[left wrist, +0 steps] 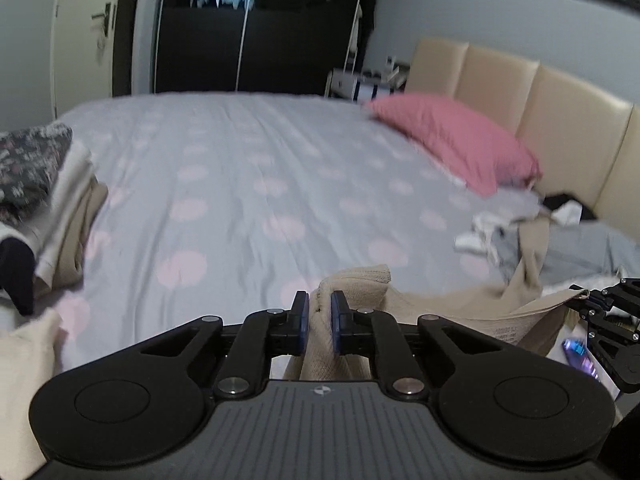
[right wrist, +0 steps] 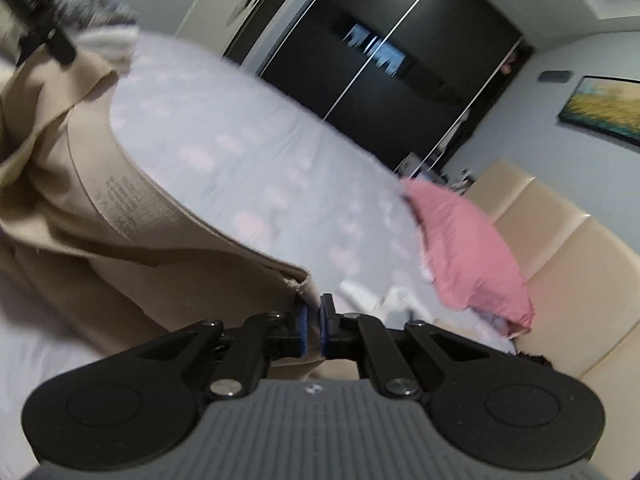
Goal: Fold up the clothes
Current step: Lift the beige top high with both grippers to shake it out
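**Beige garment clamped at two corners over the bed**

With the bed [left wrist: 248, 184] taken as the landmark, and read from left to right, a stack of folded clothes [left wrist: 60, 216] is seen at its left edge in the left wrist view, topped by a dark patterned piece [left wrist: 28, 164]. The sheet, pale with pink dots, is spread flat across the middle of the bed.

At the near edge of the bed, the left gripper [left wrist: 320, 322] is shown clamped on the beige garment [left wrist: 352, 280]: a fold of the fabric is pinched between its blue pads, and the cloth is bunched just above them. From there the garment is stretched rightward, above the near side of the bed, to the right gripper [left wrist: 588, 300], where its far corner is held. A printed care label is visible on the inside of the stretched band.

In the right wrist view the right gripper [right wrist: 314, 322] is shown closed on an edge of the garment [right wrist: 132, 208], with the fabric drawn away to the left.

Further right on the bed, a loose heap of unfolded clothes [left wrist: 516, 236] is seen, and beyond it a pink pillow [left wrist: 452, 140] is leaned against the cream headboard [left wrist: 560, 120].
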The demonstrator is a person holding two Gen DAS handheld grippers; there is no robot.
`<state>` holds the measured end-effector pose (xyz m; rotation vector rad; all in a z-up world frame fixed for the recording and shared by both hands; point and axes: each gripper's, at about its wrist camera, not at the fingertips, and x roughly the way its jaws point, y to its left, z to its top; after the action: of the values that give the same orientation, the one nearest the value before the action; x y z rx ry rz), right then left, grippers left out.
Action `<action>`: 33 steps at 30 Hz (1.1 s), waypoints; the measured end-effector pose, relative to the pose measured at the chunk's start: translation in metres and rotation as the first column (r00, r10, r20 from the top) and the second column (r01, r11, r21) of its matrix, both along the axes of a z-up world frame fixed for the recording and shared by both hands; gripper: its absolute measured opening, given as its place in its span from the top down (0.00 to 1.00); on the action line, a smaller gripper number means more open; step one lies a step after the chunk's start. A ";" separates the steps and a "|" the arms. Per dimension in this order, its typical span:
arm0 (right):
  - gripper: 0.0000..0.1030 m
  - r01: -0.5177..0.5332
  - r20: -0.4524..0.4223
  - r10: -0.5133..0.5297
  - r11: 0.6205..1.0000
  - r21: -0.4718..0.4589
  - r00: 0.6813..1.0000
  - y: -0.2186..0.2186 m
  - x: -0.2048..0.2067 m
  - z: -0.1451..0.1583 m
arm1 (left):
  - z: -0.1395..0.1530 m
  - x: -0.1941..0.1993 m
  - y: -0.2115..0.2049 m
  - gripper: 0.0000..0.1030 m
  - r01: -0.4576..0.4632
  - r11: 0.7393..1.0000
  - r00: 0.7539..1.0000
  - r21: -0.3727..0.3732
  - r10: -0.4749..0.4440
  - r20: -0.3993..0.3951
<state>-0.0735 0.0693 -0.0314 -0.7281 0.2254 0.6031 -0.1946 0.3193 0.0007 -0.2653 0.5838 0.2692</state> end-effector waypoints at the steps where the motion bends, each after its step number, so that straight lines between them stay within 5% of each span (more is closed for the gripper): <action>1: 0.94 0.002 0.018 -0.002 1.000 0.015 1.000 -0.001 0.002 0.010 | 0.008 -0.001 0.001 0.91 -0.007 1.000 1.000 -0.002 0.007 0.023; 10: 0.94 0.053 0.196 -0.092 0.979 0.196 0.976 -0.009 0.023 0.138 | 0.097 -0.018 -0.007 0.92 0.014 0.999 0.971 0.051 -0.026 0.237; 19: 0.94 0.033 0.376 -0.189 0.923 0.385 0.907 -0.051 -0.016 0.259 | 0.202 -0.056 -0.046 0.92 0.070 0.982 0.861 0.173 -0.147 0.487; 28: 0.94 -0.034 0.463 -0.225 0.873 0.487 0.857 -0.098 -0.075 0.294 | 0.244 -0.119 -0.088 0.92 0.067 0.967 0.722 0.246 -0.217 0.657; 33: 0.94 -0.081 0.462 -0.196 0.854 0.515 0.865 -0.103 -0.095 0.298 | 0.253 -0.136 -0.096 0.92 0.045 0.964 0.689 0.261 -0.219 0.691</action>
<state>-0.1683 -0.0342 0.2670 -0.3218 -0.3961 0.3664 -0.3311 0.2234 0.2540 -0.0874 -0.2192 0.0684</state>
